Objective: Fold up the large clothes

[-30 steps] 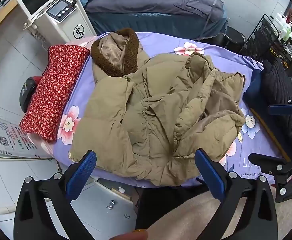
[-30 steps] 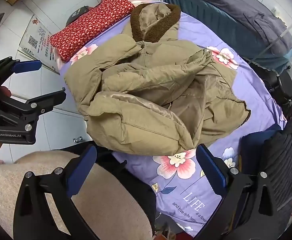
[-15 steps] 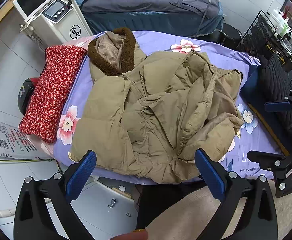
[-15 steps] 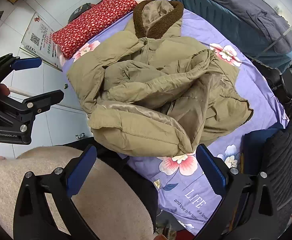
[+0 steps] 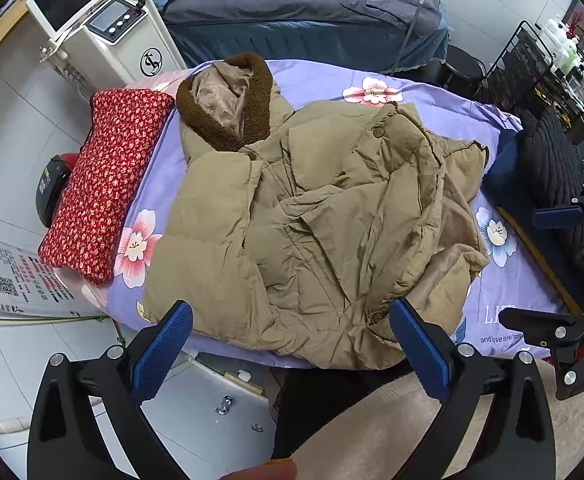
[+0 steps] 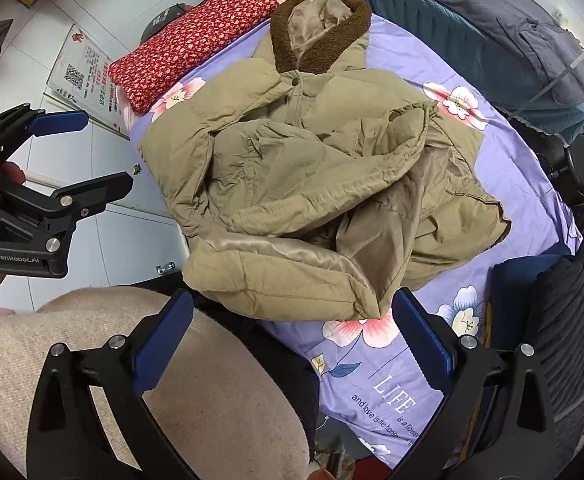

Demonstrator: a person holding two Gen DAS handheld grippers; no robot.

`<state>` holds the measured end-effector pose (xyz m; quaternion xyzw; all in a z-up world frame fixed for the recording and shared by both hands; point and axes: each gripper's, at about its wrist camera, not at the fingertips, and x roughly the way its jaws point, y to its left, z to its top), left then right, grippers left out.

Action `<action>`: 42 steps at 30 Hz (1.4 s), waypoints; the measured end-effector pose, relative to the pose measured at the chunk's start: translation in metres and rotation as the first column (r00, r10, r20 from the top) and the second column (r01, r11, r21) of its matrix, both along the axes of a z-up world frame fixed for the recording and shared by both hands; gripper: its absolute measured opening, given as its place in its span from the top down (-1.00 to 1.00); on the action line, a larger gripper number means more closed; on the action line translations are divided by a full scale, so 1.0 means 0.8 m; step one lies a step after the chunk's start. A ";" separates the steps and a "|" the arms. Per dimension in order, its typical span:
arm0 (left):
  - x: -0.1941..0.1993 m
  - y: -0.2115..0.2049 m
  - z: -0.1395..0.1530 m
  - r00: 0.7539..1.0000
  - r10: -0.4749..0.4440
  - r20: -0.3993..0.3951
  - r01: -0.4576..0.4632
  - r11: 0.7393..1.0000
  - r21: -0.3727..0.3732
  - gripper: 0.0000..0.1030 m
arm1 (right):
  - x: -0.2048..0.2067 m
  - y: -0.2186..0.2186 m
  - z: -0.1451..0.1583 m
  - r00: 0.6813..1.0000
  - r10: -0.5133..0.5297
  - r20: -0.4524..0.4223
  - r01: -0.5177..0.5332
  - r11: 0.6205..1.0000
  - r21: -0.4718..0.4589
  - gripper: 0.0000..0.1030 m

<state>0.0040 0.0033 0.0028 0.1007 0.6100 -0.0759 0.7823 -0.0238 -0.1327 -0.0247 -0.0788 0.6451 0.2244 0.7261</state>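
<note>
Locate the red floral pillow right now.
The red floral pillow lies at the left of both wrist views, along the far-left edge of the purple floral sheet, beside the tan puffer coat and its brown fleece collar.

1. This looks like a beauty or massage treatment room, not a home bedroom.
2. A narrow treatment bed (image 5: 431,92) with a purple flowered sheet stands beside a second bed (image 5: 299,12) under a grey cover.
3. A white machine (image 5: 108,36) with a screen, buttons and a round logo stands at the head of the beds.
4. A printed notice (image 5: 16,280) with a QR code lies on the white tiled floor.
5. A black wire rack (image 5: 539,64) holds bottles.
</note>
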 end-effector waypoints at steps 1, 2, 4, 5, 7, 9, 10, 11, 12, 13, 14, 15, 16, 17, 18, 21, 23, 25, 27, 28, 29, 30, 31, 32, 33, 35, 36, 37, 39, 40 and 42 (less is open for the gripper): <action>0.000 0.000 0.000 1.000 0.000 0.001 0.000 1.000 0.000 -0.88 | 0.000 0.000 0.000 1.000 0.001 -0.002 -0.001 1.000 -0.001 -0.91; 0.001 0.000 0.000 1.000 0.000 -0.002 0.000 1.000 0.000 -0.88 | 0.001 0.000 0.000 1.000 0.002 -0.002 -0.002 1.000 -0.003 -0.91; 0.000 0.001 -0.001 1.000 0.000 -0.002 0.000 1.000 -0.002 -0.88 | 0.001 0.000 0.000 1.000 0.004 0.000 -0.004 1.000 -0.003 -0.91; 0.000 0.001 -0.001 1.000 0.000 -0.002 0.000 1.000 -0.002 -0.88 | 0.001 0.001 0.001 1.000 0.004 0.000 -0.004 1.000 -0.002 -0.91; 0.000 0.001 -0.001 1.000 0.001 -0.002 -0.001 1.000 -0.003 -0.88 | 0.003 0.000 0.002 1.000 0.003 -0.001 -0.003 1.000 0.003 -0.91; -0.001 0.001 -0.001 1.000 0.001 -0.002 -0.001 1.000 -0.003 -0.88 | 0.003 0.000 0.002 1.000 0.004 -0.003 -0.004 1.000 0.009 -0.91; -0.001 0.001 -0.001 1.000 0.001 -0.002 -0.001 1.000 -0.002 -0.88 | 0.004 0.000 0.001 1.000 0.003 -0.005 -0.003 1.000 0.009 -0.91; -0.001 0.002 -0.002 1.000 0.003 -0.003 -0.003 1.000 -0.001 -0.88 | 0.004 0.000 0.001 1.000 0.002 -0.006 -0.002 1.000 0.008 -0.91; -0.001 0.002 -0.002 1.000 0.004 -0.005 -0.004 1.000 -0.001 -0.88 | 0.003 0.000 0.001 1.000 0.002 -0.007 -0.002 1.000 0.007 -0.91; 0.000 0.002 -0.002 1.000 0.005 -0.006 -0.005 1.000 -0.002 -0.88 | 0.004 0.001 0.001 1.000 0.003 -0.008 -0.003 1.000 0.008 -0.91; 0.000 0.002 -0.002 1.000 0.006 -0.007 -0.006 1.000 -0.001 -0.88 | 0.003 0.000 0.001 1.000 0.004 -0.009 -0.004 1.000 0.009 -0.91; 0.000 0.003 -0.002 1.000 0.006 -0.007 -0.006 1.000 0.001 -0.88 | 0.003 0.001 0.002 1.000 0.006 -0.009 -0.005 1.000 0.010 -0.91; 0.000 0.003 -0.002 1.000 0.005 -0.007 -0.005 1.000 0.002 -0.88 | 0.004 0.001 0.002 1.000 0.008 -0.008 -0.008 1.000 0.011 -0.91; 0.000 0.003 -0.002 1.000 0.004 -0.007 -0.004 1.000 0.001 -0.88 | 0.004 0.001 0.002 1.000 0.009 -0.008 -0.009 1.000 0.011 -0.91; 0.000 0.003 -0.002 1.000 0.005 -0.008 -0.005 1.000 0.001 -0.88 | 0.004 0.002 0.003 1.000 0.010 -0.007 -0.010 1.000 0.010 -0.91; 0.000 0.004 -0.003 1.000 0.005 -0.009 -0.004 1.000 0.003 -0.88 | 0.004 0.002 0.002 1.000 0.012 -0.010 -0.012 1.000 0.012 -0.91; 0.000 0.004 -0.003 1.000 0.005 -0.013 -0.005 1.000 0.004 -0.88 | 0.005 0.003 0.001 1.000 0.014 -0.013 -0.014 1.000 0.010 -0.91; 0.000 0.003 -0.003 1.000 0.003 -0.016 -0.003 1.000 -0.001 -0.88 | 0.004 0.003 0.000 1.000 0.018 -0.014 -0.018 1.000 0.009 -0.91; -0.001 0.003 -0.003 1.000 -0.001 -0.023 0.001 1.000 -0.009 -0.88 | 0.004 0.004 -0.001 1.000 0.021 -0.015 -0.021 1.000 0.010 -0.91; -0.001 0.003 -0.003 1.000 -0.003 -0.024 0.003 1.000 -0.009 -0.88 | 0.004 0.004 -0.001 1.000 0.022 -0.016 -0.022 1.000 0.009 -0.91; -0.001 0.002 -0.003 1.000 -0.005 -0.025 0.005 1.000 -0.007 -0.88 | 0.005 0.004 -0.001 1.000 0.025 -0.016 -0.025 1.000 0.010 -0.91; -0.002 0.002 -0.004 1.000 -0.007 -0.026 0.007 1.000 -0.006 -0.88 | 0.004 0.004 -0.001 1.000 0.027 -0.016 -0.027 1.000 0.011 -0.91; -0.003 0.002 -0.004 1.000 -0.010 -0.028 0.009 1.000 -0.007 -0.88 | 0.004 0.004 -0.001 0.999 0.028 -0.016 -0.028 1.000 0.011 -0.91; -0.003 0.002 -0.004 1.000 -0.011 -0.030 0.010 1.000 -0.008 -0.88 | 0.005 0.005 -0.002 0.999 0.029 -0.018 -0.029 1.000 0.012 -0.91; -0.003 0.001 -0.004 0.999 -0.012 -0.031 0.012 1.000 -0.007 -0.88 | 0.005 0.004 -0.002 0.999 0.030 -0.018 -0.030 0.999 0.012 -0.91; -0.003 0.001 -0.005 0.999 -0.015 -0.031 0.015 1.000 -0.006 -0.88 | 0.005 0.004 -0.003 0.999 0.030 -0.018 -0.030 0.999 0.014 -0.91; -0.003 0.001 -0.005 0.999 -0.015 -0.033 0.015 1.000 -0.005 -0.88 | 0.006 0.004 -0.003 0.999 0.030 -0.019 -0.030 0.999 0.017 -0.91; -0.002 0.001 -0.005 0.999 -0.014 -0.033 0.014 1.000 -0.005 -0.88 | 0.007 0.004 -0.004 0.999 0.030 -0.021 -0.030 0.999 0.020 -0.91; -0.001 0.001 -0.006 0.999 -0.012 -0.034 0.012 1.000 -0.003 -0.88 | 0.007 0.005 -0.004 0.999 0.028 -0.021 -0.028 0.999 0.021 -0.91; -0.001 0.001 -0.006 0.999 -0.012 -0.034 0.012 1.000 -0.003 -0.88 | 0.007 0.005 -0.005 0.999 0.028 -0.021 -0.028 0.999 0.021 -0.91; -0.001 0.002 -0.005 0.999 -0.009 -0.033 0.009 1.000 -0.004 -0.88 | 0.007 0.005 -0.005 0.999 0.029 -0.021 -0.029 0.999 0.022 -0.91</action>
